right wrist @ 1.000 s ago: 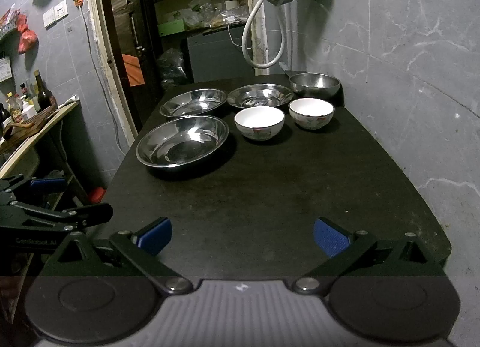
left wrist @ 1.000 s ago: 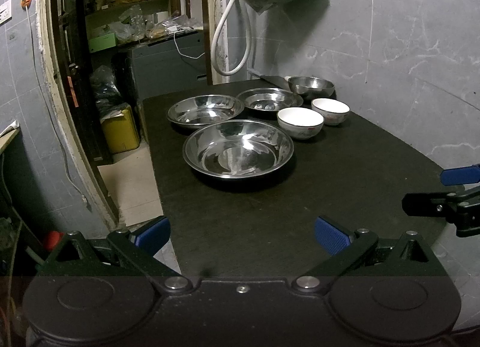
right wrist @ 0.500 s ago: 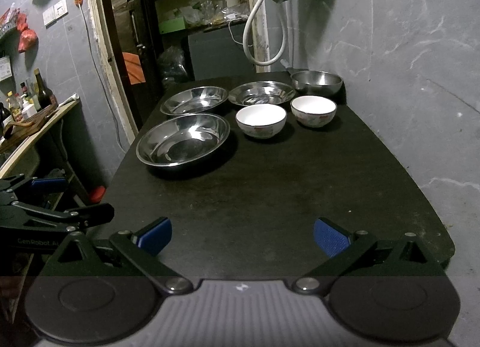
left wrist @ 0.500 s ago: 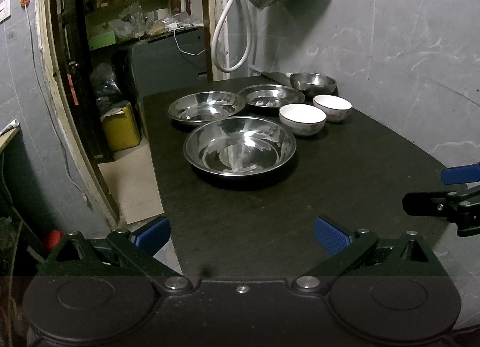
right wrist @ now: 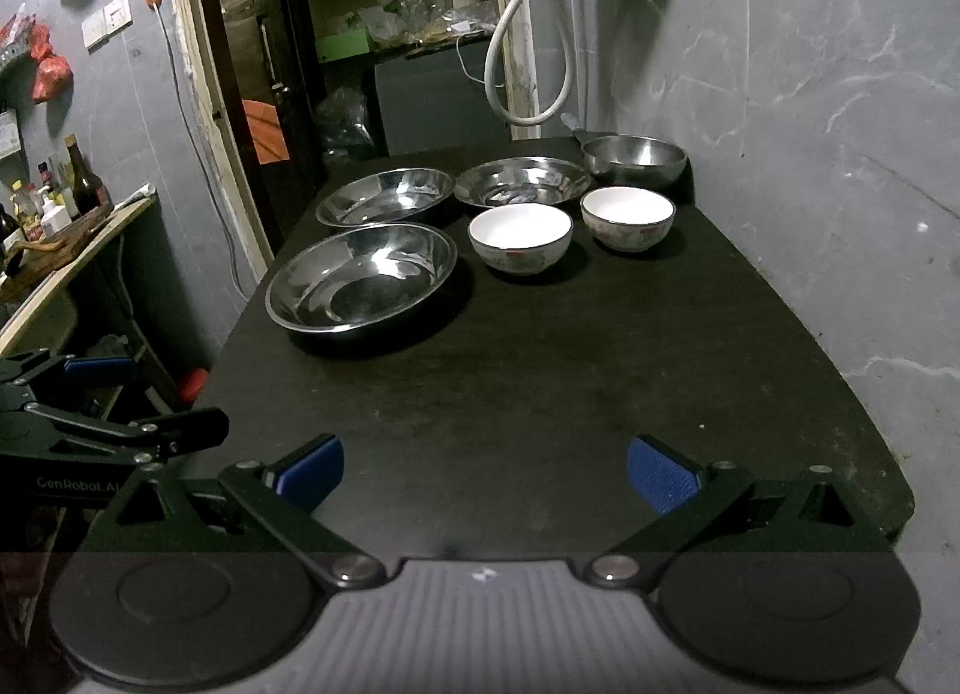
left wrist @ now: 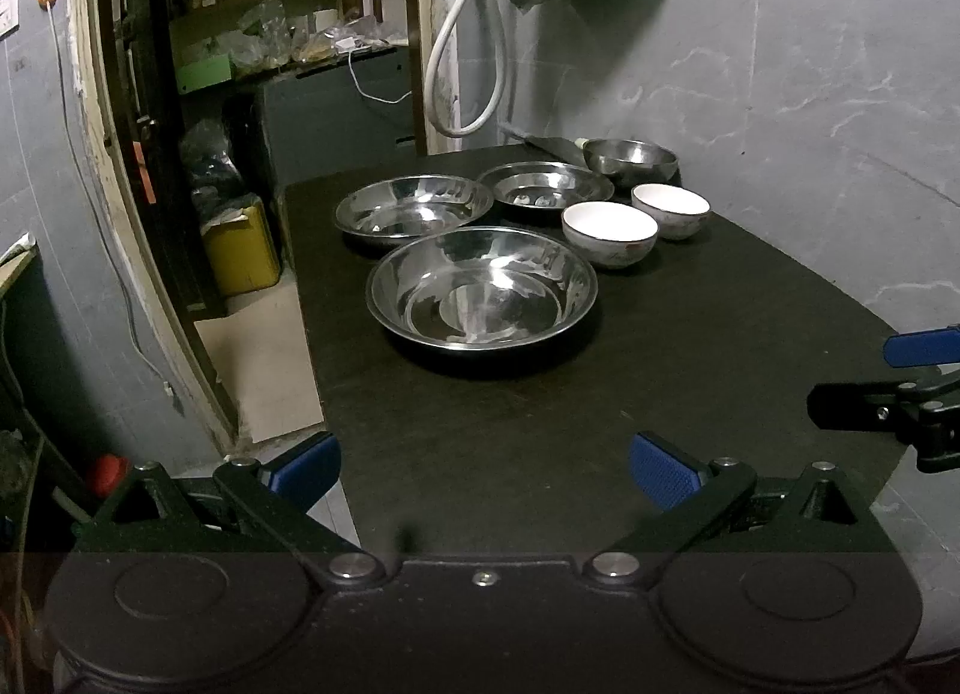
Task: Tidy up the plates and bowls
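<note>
Both my grippers, left [left wrist: 483, 469] and right [right wrist: 485, 469], spread and empty at the table's [right wrist: 540, 370] near edge; nearest steel plate [left wrist: 482, 287] lies ahead toward the far-left corner, closer to left.

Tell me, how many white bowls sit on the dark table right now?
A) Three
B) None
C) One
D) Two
D: two white bowls stand side by side on the dark table, a nearer white bowl and a farther white bowl; the other dishes around them are shiny metal.
</note>
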The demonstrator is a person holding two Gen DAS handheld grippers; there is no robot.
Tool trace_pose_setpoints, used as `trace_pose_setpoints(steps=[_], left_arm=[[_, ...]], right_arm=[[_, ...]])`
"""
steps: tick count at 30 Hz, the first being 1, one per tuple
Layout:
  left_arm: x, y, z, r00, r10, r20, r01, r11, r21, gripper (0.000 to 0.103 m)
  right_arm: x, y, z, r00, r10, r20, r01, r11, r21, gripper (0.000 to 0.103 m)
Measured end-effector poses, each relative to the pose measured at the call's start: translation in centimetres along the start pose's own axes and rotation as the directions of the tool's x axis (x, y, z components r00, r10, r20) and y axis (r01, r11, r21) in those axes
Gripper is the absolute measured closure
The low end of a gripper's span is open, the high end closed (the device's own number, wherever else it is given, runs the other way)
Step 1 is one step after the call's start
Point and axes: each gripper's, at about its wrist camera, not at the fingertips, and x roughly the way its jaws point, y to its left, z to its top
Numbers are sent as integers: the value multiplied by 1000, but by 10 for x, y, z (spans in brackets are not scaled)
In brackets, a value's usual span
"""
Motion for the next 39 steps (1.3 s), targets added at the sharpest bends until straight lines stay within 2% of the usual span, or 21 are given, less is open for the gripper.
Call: trace_pose_setpoints(steps=[14,19,23,27,32,39], left_arm=[[12,-4,8,1000,8,-26,-7,1000,6,1],[20,-3,17,999,35,-26,-35,999,-15,1],[29,7,32,997,78,-29,-80,994,-77,1],[41,20,55,989,142,-38,-146,977,-156,1],[62,40,86,975,215,-57,-222,957,-189,1],[88,79,124,966,237,-104,-257,932,-257,1]], right_arm=[[13,-12,6,1000,8,-17,-8,1000,7,0],[19,-17,14,1000,22,-14,-23,1000,-16,0],[26,-28,31,998,61,-1,-61,998,-27,0],[40,-38,54,994,113,9,-113,993,-30,0],[64,-43,83,979,201,34,-201,980,2,0],[109,-33,119,959,283,-16,-280,955,103,0]])
